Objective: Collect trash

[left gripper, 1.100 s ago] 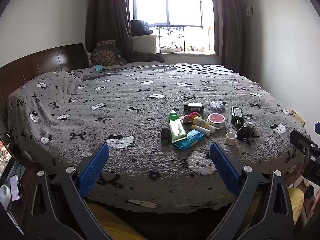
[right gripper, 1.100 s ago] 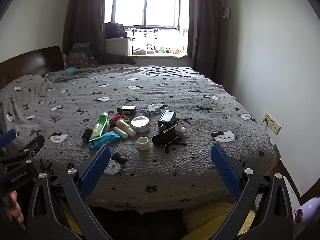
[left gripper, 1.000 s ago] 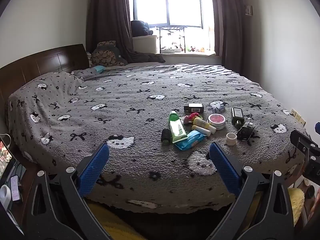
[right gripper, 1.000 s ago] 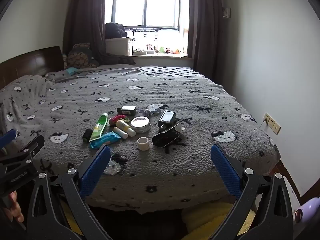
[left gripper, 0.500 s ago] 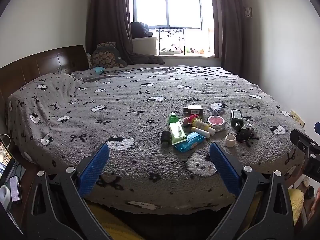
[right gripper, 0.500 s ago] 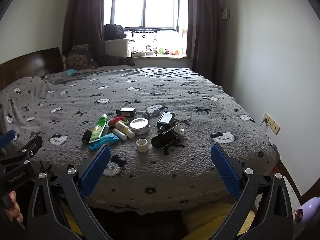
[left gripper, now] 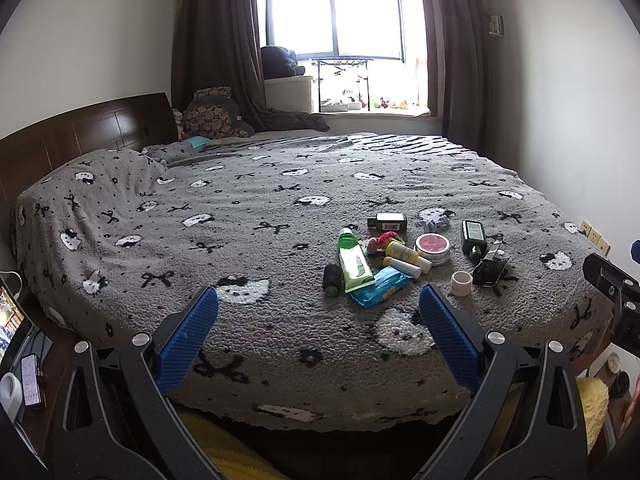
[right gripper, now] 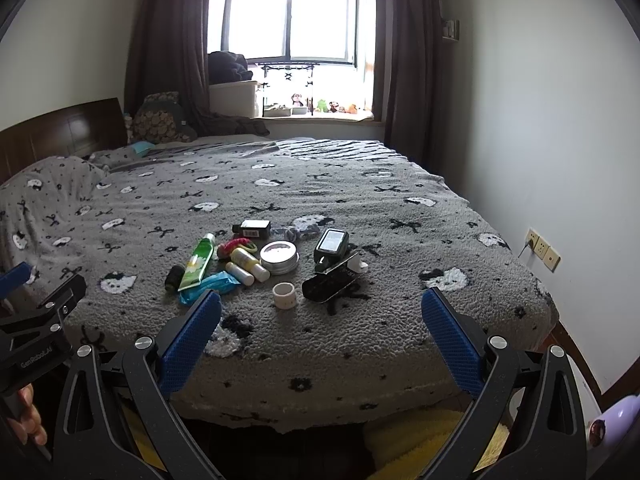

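A cluster of small items lies on the grey patterned bed [left gripper: 240, 240] [right gripper: 400, 240]: a green tube [left gripper: 352, 258] [right gripper: 198, 260], a blue wrapper [left gripper: 380, 286] [right gripper: 212, 285], a round tin [left gripper: 433, 247] [right gripper: 279, 257], a small white cup [left gripper: 461, 283] [right gripper: 284, 295], a black flat pack [left gripper: 489, 270] [right gripper: 332, 282] and a dark bottle [left gripper: 473, 237] [right gripper: 331, 245]. My left gripper [left gripper: 318, 334] is open at the bed's near edge, short of the cluster. My right gripper [right gripper: 320, 336] is open too, also short of it, nothing between its fingers.
A wooden headboard [left gripper: 80, 132] stands at the left, with a window [left gripper: 340, 16] and dark curtains behind. The wall with sockets [right gripper: 540, 248] runs close along the bed's right side. A phone [left gripper: 30, 378] rests at lower left. Something yellow [right gripper: 440, 432] lies under the bed edge.
Both cameras have shifted slightly, so the bed and items sit a little lower and nearer in view. Both grippers stay open.
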The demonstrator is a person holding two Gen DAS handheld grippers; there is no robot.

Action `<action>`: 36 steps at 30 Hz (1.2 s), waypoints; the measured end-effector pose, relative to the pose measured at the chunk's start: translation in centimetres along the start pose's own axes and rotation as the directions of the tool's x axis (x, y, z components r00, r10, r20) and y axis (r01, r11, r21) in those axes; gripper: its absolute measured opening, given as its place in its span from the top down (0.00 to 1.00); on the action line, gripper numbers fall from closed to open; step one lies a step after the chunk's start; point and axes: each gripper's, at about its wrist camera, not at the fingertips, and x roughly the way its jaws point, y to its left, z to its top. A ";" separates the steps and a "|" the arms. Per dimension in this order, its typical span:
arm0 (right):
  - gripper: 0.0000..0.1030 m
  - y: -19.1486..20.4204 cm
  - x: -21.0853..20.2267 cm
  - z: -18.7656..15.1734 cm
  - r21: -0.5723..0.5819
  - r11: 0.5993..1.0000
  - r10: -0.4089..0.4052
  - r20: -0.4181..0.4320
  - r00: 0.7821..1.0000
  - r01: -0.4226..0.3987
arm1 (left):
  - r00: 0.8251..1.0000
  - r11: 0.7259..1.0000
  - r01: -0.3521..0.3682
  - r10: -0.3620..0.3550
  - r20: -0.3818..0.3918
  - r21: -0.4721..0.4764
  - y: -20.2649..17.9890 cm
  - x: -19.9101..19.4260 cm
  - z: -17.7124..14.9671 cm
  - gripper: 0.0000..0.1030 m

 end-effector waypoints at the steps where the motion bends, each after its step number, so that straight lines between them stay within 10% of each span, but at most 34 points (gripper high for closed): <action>1: 0.03 0.0 0.0 0.0 0.000 1.000 -0.001 0.000 1.000 0.001 | 1.000 1.000 0.000 0.000 0.000 0.000 0.0 0.0 0.1 0.08; 36: 0.03 0.1 0.2 -0.1 -0.011 1.000 -0.002 0.012 1.000 0.003 | 1.000 1.000 -0.005 0.005 0.013 -0.004 0.0 0.1 0.0 0.08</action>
